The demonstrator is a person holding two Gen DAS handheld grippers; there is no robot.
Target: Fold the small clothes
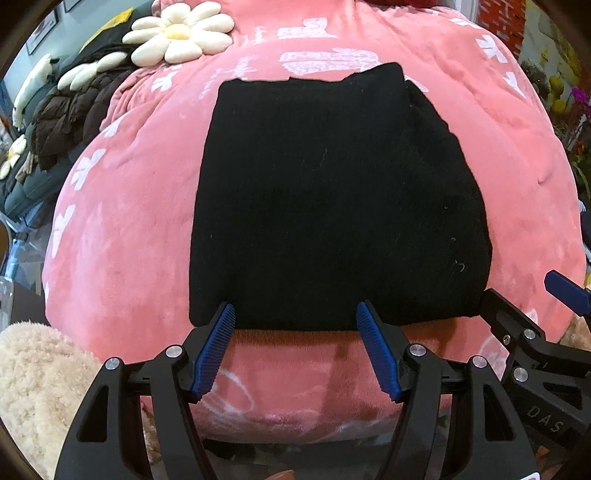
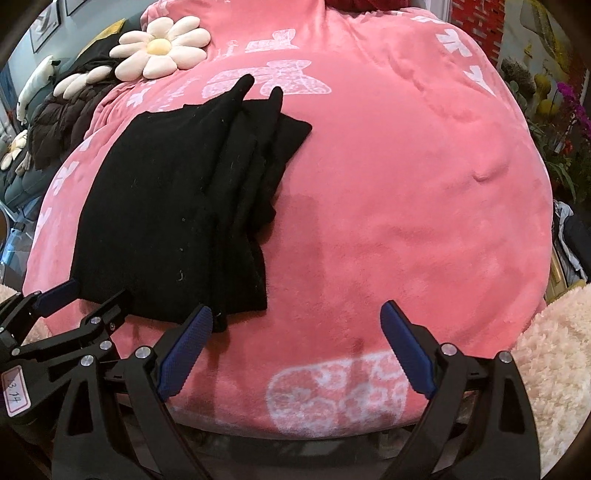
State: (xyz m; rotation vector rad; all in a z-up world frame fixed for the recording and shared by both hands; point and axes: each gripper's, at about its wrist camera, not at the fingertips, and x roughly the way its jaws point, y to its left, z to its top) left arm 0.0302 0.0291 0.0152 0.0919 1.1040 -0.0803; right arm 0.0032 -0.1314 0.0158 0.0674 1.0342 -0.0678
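A black garment [image 1: 332, 199] lies folded into a thick rectangle on a pink blanket [image 1: 140, 206]. In the right wrist view the garment [image 2: 173, 221] shows stacked layers along its right edge. My left gripper [image 1: 295, 321] is open and empty, its blue pads at the garment's near edge. My right gripper [image 2: 295, 317] is open and empty, over bare blanket [image 2: 406, 221] just right of the garment's near right corner. The right gripper also shows at the right edge of the left wrist view [image 1: 524, 295], and the left gripper at the left of the right wrist view [image 2: 85, 295].
A daisy-shaped cushion [image 1: 181, 33] lies at the blanket's far left, with dark jackets [image 1: 74, 114] beside it. Cream fluffy fabric [image 1: 33, 387] lies at the near left and near right [image 2: 554, 350]. Flowers [image 2: 576, 110] stand at the far right.
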